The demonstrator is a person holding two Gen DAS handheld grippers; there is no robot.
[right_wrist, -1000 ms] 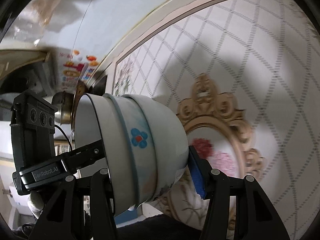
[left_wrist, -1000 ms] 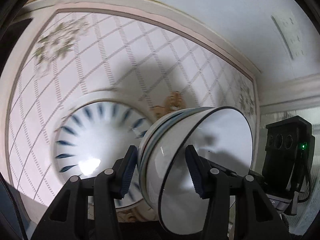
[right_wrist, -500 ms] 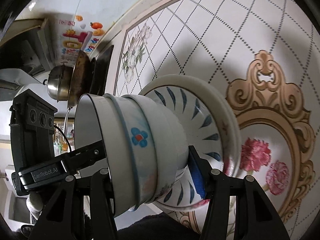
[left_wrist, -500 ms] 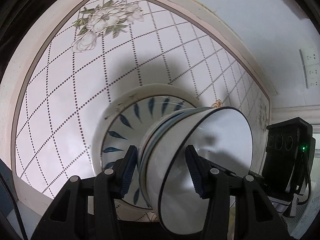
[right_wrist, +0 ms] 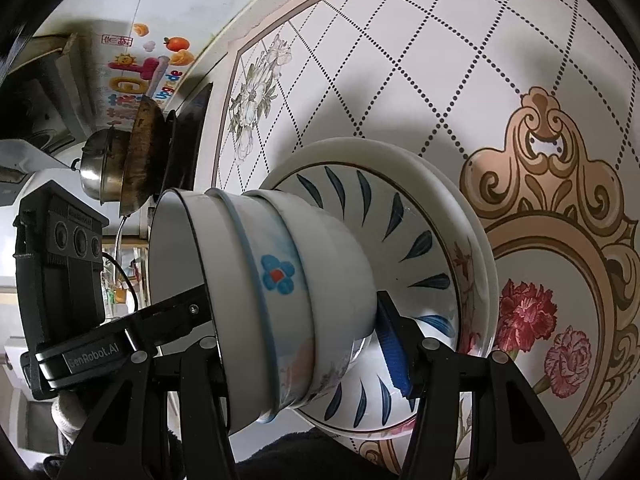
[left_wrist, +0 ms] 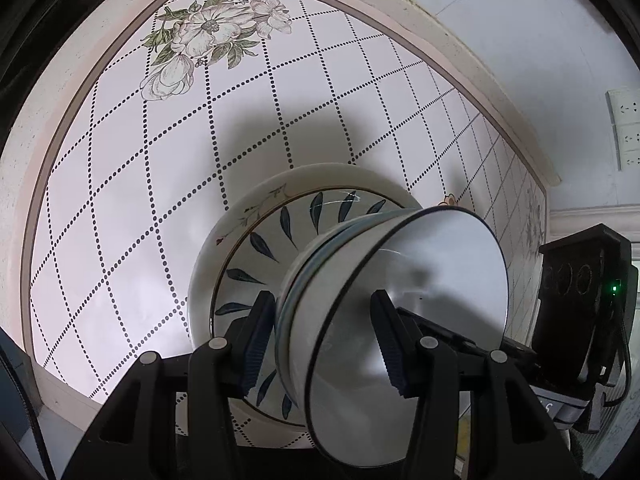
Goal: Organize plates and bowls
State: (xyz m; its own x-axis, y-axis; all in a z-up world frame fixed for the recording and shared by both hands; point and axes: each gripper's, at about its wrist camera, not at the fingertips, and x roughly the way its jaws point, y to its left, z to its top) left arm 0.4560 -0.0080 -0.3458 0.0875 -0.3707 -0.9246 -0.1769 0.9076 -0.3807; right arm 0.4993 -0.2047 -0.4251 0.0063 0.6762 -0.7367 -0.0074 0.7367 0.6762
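A stack of nested white bowls [left_wrist: 400, 312], the outer one with a blue flower mark [right_wrist: 280, 280], is held between both grippers. My left gripper [left_wrist: 324, 340] is shut on its rim from one side and my right gripper [right_wrist: 296, 344] is shut on it from the other side. The bowl stack is right over a blue-leaf plate [left_wrist: 264, 248] that lies on a larger white plate with a floral rim [right_wrist: 476, 280] on the patterned tabletop. Whether the stack's base touches the blue-leaf plate [right_wrist: 400, 216] cannot be told.
The tabletop [left_wrist: 160, 184] has a dotted lattice and flower prints, with an ornate gold frame motif [right_wrist: 552, 168]. A wok [right_wrist: 144, 160] and a steel pot [right_wrist: 96, 168] stand on a stove past the table's end. A wall with sockets [left_wrist: 624, 128] lies behind the table.
Both grippers have carried the bowl stack across the table to the stacked plates and lowered it toward them. The plates now show larger and more centred behind the bowls.
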